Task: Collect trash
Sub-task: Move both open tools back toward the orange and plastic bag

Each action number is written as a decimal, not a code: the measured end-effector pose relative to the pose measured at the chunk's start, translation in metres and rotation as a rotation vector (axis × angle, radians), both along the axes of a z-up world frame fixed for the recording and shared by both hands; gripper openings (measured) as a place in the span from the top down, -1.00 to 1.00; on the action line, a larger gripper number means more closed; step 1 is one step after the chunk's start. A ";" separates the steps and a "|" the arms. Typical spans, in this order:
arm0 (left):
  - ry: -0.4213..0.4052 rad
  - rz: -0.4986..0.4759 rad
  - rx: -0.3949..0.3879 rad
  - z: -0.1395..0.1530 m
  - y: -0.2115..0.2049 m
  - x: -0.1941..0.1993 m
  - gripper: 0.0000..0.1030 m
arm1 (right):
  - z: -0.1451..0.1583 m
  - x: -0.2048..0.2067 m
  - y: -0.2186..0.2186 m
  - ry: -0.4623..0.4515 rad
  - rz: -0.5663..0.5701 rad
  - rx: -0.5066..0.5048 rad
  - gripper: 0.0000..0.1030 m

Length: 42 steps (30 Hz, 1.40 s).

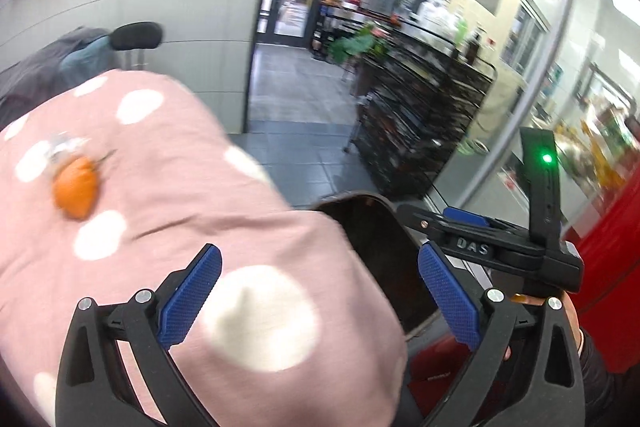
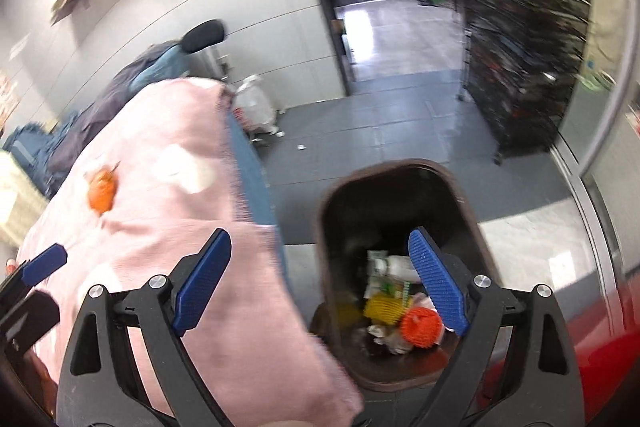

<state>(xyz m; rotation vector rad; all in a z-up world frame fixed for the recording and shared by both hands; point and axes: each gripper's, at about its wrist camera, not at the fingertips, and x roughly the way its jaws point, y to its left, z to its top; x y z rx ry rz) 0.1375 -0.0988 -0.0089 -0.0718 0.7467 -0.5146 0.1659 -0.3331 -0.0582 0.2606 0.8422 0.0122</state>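
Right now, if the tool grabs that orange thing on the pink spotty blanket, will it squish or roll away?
The orange thing looks small and probably light. Its rounded shape suggests it could roll or slide if nudged, though the soft pink blanket may hold it. The picture is too blurred to tell whether it would squish. A gentle grip seems safest.

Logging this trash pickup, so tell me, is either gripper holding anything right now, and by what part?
Nothing is held. The left gripper and the right gripper are both open, with nothing between their fingers; the right one hangs above the trash bin.
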 end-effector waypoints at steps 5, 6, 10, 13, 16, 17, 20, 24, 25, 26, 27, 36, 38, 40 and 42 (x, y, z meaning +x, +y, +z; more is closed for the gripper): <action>-0.020 0.106 0.017 0.003 0.041 -0.001 -0.88 | 0.007 0.011 0.043 -0.004 0.113 -0.009 -0.74; -0.016 0.123 0.015 0.003 0.049 -0.001 -0.88 | 0.008 0.013 0.051 -0.006 0.135 -0.012 -0.74; 0.007 0.219 -0.012 -0.001 0.092 0.005 -0.88 | 0.017 0.021 0.090 -0.016 0.231 -0.023 -0.74; 0.029 0.299 -0.029 -0.005 0.124 0.009 -0.88 | 0.023 0.028 0.119 -0.016 0.309 -0.042 -0.74; 0.051 0.377 -0.052 -0.008 0.156 0.013 -0.88 | 0.027 0.035 0.152 -0.012 0.387 -0.069 -0.74; 0.056 0.398 -0.060 -0.008 0.168 0.012 -0.88 | 0.029 0.039 0.162 -0.008 0.410 -0.079 -0.74; 0.060 0.463 -0.066 -0.008 0.194 0.010 -0.88 | 0.032 0.049 0.192 0.003 0.484 -0.094 -0.74; 0.057 0.530 -0.049 -0.006 0.221 0.009 -0.88 | 0.030 0.065 0.236 0.026 0.574 -0.117 -0.74; 0.059 0.538 -0.058 -0.006 0.227 0.009 -0.88 | 0.028 0.068 0.246 0.037 0.592 -0.117 -0.74; 0.063 0.545 -0.067 -0.006 0.232 0.009 -0.88 | 0.026 0.074 0.257 0.054 0.611 -0.114 -0.74; 0.065 0.550 -0.069 -0.007 0.236 0.010 -0.88 | 0.024 0.081 0.269 0.071 0.631 -0.108 -0.74; 0.082 0.544 -0.085 -0.011 0.247 0.027 -0.88 | -0.004 0.148 0.338 0.202 0.645 -0.104 -0.74; 0.086 0.537 -0.089 -0.012 0.249 0.032 -0.88 | -0.012 0.161 0.345 0.232 0.636 -0.105 -0.74; 0.090 0.530 -0.085 -0.014 0.251 0.038 -0.88 | -0.021 0.171 0.348 0.261 0.608 -0.108 -0.69; 0.090 0.525 -0.076 -0.014 0.251 0.043 -0.88 | -0.028 0.175 0.350 0.283 0.603 -0.110 -0.51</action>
